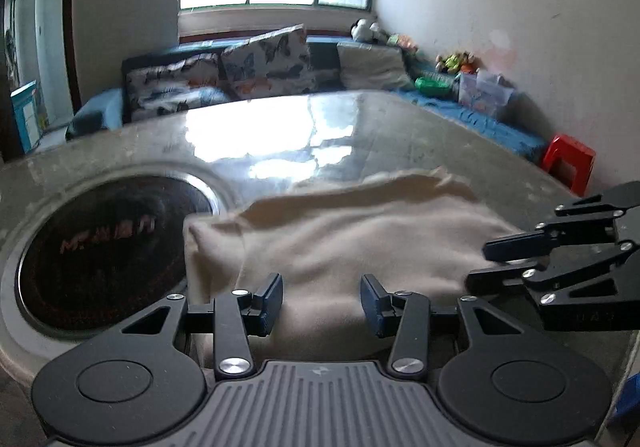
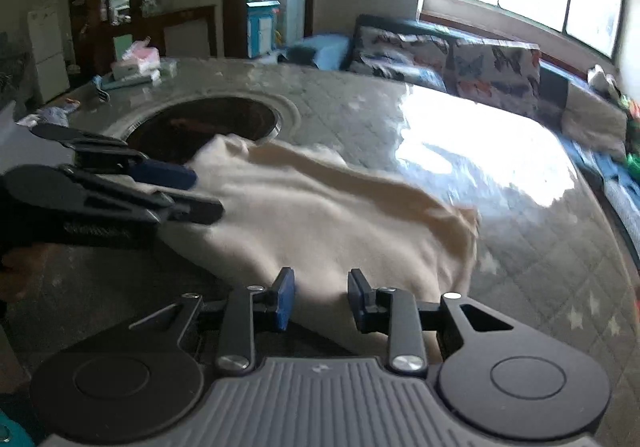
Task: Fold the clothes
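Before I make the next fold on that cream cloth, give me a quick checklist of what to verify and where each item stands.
1. Cream fleece garment lying flat on the grey glass-topped table: not ok, it is rumpled and its far edge is turned up.
2. Left tongs open over the near edge: ok, jaws apart, cloth between them, pads not pressing.
3. Right tongs open over the near edge: ok, same stance.
4. Garment clear of the round dark inset burner: not ok, one corner overlaps its rim.
5. Bare tabletop beyond the garment for the fold: ok.
6. Which part of the garment is the near edge: cannot tell.
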A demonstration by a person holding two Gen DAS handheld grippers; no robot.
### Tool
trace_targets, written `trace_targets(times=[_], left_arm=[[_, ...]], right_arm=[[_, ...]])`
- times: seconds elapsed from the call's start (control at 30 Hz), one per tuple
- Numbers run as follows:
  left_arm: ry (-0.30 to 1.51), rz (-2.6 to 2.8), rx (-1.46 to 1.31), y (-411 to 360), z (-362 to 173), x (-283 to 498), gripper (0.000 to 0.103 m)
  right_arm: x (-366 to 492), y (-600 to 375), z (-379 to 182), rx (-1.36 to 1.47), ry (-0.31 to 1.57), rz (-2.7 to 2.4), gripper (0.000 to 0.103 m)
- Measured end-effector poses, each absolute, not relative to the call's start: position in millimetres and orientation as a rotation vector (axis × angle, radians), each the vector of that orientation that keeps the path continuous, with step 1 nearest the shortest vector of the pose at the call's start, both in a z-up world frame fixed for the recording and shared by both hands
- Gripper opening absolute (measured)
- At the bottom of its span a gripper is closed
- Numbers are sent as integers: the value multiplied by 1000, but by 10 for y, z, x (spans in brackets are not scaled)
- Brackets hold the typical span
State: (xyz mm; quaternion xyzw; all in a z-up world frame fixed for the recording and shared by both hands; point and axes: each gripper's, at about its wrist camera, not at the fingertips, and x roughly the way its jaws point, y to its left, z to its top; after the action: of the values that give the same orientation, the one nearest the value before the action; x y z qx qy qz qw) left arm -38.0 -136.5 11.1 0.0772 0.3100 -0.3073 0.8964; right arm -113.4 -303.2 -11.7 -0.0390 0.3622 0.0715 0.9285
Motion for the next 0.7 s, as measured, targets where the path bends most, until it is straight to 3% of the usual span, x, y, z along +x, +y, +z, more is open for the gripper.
trace_targets(times=[0.7], left_arm=[[662,-541,64,-965,117,-320,48]], right_arm=[[-1016,-2986,73,-78,728,194,29]])
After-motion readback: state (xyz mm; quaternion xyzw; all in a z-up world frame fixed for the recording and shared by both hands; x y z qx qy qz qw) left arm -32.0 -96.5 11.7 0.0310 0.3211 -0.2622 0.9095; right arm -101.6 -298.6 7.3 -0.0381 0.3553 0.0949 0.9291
